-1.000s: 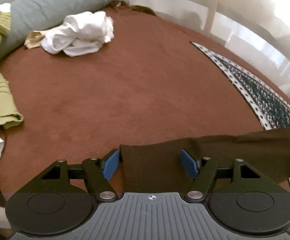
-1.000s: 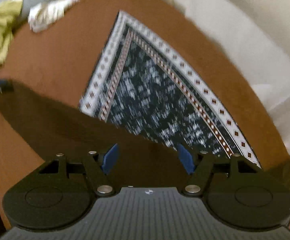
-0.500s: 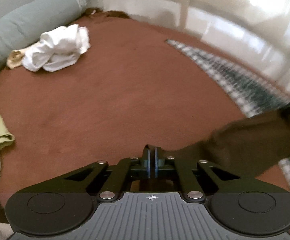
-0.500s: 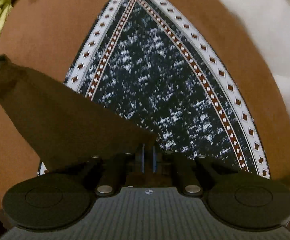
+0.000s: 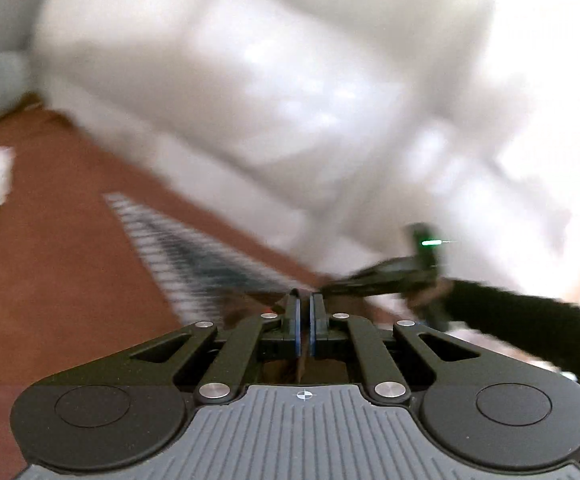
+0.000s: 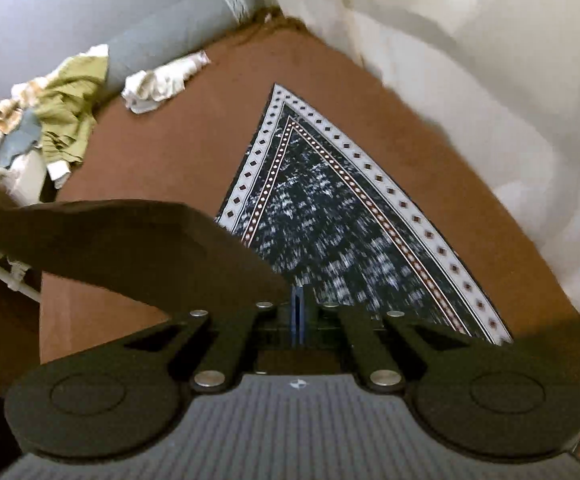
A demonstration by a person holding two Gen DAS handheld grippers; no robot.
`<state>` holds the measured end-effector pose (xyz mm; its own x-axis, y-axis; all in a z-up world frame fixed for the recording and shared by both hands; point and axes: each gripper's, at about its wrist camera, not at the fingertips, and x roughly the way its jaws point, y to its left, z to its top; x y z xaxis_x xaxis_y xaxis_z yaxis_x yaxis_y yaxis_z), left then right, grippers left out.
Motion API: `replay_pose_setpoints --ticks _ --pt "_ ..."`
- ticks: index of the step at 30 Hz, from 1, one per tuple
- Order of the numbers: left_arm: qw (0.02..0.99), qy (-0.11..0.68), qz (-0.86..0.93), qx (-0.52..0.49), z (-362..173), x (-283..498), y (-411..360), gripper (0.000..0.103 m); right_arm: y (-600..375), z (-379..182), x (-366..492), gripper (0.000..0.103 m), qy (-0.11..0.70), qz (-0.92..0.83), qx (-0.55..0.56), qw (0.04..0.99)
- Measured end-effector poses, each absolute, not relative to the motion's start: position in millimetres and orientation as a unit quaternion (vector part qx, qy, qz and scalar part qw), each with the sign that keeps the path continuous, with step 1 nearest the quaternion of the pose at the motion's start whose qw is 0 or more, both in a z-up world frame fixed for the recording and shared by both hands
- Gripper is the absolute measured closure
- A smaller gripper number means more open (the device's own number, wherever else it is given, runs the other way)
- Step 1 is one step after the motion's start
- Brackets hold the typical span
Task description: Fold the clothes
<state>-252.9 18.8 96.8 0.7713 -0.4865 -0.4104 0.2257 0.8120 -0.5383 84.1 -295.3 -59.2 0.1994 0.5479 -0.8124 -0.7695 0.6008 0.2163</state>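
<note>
A dark brown garment (image 6: 130, 240) hangs stretched above the bed, running from my right gripper (image 6: 299, 296) out to the left edge of the right wrist view. The right gripper is shut on one end of it. My left gripper (image 5: 304, 308) is shut as well, and a sliver of the brown cloth (image 5: 250, 304) shows beside and under its fingers; that view is heavily blurred. In the left wrist view the other gripper (image 5: 390, 276) sits just to the right, held by a hand in a black sleeve (image 5: 510, 312).
A dark patterned cloth with a white diamond border (image 6: 330, 220) lies flat on the brown bed sheet (image 6: 162, 160). At the bed's far end sit a white garment (image 6: 158, 80), a green one (image 6: 70, 120) and a grey bolster (image 6: 178, 32). White curtains (image 6: 470, 80) hang at the right.
Both grippers closed on the ends of the brown garment and lifted it off the bed. The left one rose sharply and tilted up toward the curtains; the right one rose a little.
</note>
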Motion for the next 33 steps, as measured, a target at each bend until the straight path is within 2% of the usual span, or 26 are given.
replay_pose_setpoints --ticks 3,7,10,13,16,17,18,19,21,22,23,25,28,31,33 --pt "0.891 0.267 -0.262 -0.257 116.5 -263.8 -29.6 0.103 -331.0 -52.7 65.0 0.101 0.453 0.427 -0.11 0.775" --pt "0.86 0.291 -0.333 -0.254 112.0 -262.5 -100.0 0.103 -382.2 -59.5 42.4 0.101 0.455 0.406 -0.094 0.787" --pt "0.819 0.348 -0.376 -0.258 79.1 -253.7 -155.7 0.103 -415.5 -83.8 27.1 0.101 0.472 0.379 -0.082 0.791" --pt "0.788 0.415 -0.398 -0.219 33.2 -248.6 -212.1 0.103 -442.2 -114.9 6.4 0.1 0.491 0.348 -0.076 0.795" --pt "0.759 0.474 -0.405 -0.187 -17.5 -243.8 -261.2 0.102 -465.3 -141.6 -22.3 0.094 0.51 0.307 -0.08 0.8" --pt "0.753 0.49 -0.402 -0.176 -33.6 -242.0 -275.1 0.096 -473.6 -148.1 -33.0 0.085 0.516 0.295 -0.081 0.8" --pt "0.751 0.5 -0.398 -0.163 -46.5 -241.0 -284.8 0.081 -482.6 -150.2 -44.3 0.079 0.517 0.288 -0.073 0.803" --pt "0.748 0.512 -0.395 -0.149 -58.0 -239.7 -294.2 0.079 -491.7 -151.8 -55.7 0.077 0.517 0.281 -0.064 0.806" --pt "0.732 0.535 -0.399 -0.138 -73.6 -235.7 -309.4 0.078 -507.4 -145.3 -81.3 0.067 0.512 0.264 -0.028 0.817" --pt "0.726 0.539 -0.406 -0.135 -74.5 -233.8 -314.2 0.07 -514.5 -139.3 -97.0 0.065 0.503 0.258 -0.004 0.825" --pt "0.723 0.538 -0.414 -0.131 -72.1 -231.5 -317.5 0.052 -521.1 -133.4 -112.5 0.059 0.494 0.252 0.02 0.832" --pt "0.727 0.527 -0.423 -0.123 -63.5 -228.0 -317.8 0.037 -528.4 -125.0 -144.1 0.053 0.479 0.249 0.073 0.838" --pt "0.742 0.5 -0.434 -0.11 -45.8 -220.2 -302.0 0.036 -535.1 -114.8 -189.6 0.048 0.459 0.241 0.148 0.842" --pt "0.775 0.473 -0.412 -0.083 -36.2 -197.2 -279.3 0.031 -526.5 -115.0 -224.8 0.048 0.453 0.223 0.189 0.842" --pt "0.797 0.465 -0.38 -0.065 -38.6 -168.4 -264.6 0.031 -517.7 -119.2 -241.9 0.043 0.454 0.203 0.202 0.844"
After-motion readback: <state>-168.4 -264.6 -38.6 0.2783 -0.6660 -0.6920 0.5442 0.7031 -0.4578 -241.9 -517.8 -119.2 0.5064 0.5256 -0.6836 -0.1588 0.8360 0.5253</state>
